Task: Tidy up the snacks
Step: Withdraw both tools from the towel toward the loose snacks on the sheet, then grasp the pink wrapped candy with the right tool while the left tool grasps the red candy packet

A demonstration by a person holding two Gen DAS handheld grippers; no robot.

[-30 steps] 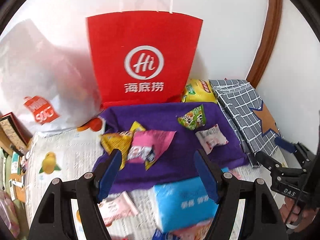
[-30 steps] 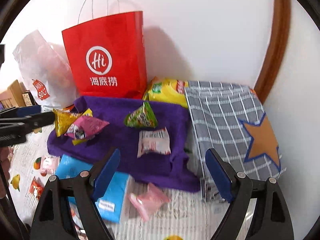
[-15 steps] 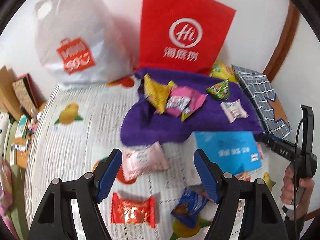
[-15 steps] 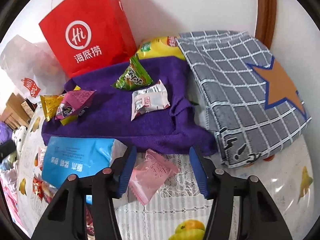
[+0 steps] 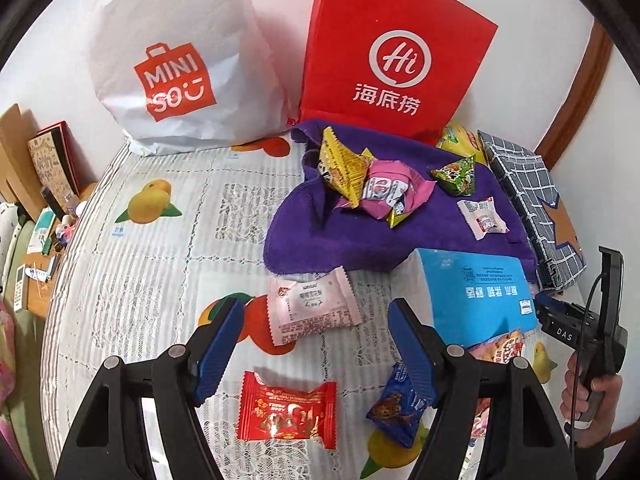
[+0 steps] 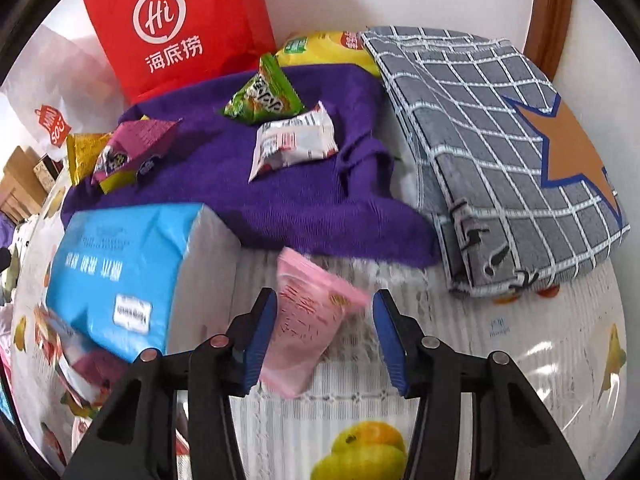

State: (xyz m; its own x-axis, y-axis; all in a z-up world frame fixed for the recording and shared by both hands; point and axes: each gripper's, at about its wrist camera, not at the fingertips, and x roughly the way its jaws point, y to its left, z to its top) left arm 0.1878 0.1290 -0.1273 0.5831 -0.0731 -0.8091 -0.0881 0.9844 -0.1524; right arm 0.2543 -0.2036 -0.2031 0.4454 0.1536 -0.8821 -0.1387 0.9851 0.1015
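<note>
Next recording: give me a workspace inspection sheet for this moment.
Surface: fruit-print lace tablecloth.
Job's things: four snack packets on purple cloth; pale pink packet, red packet, blue packet loose on tablecloth.
Clutter: blue tissue pack, red paper bag, white plastic bag, checked fabric bag.
Claws: left claw open, empty; right claw just closing around pink packet, far pad clear.
Cables: black cable on right handle.
Surroundings: white wall, wooden trim.
</note>
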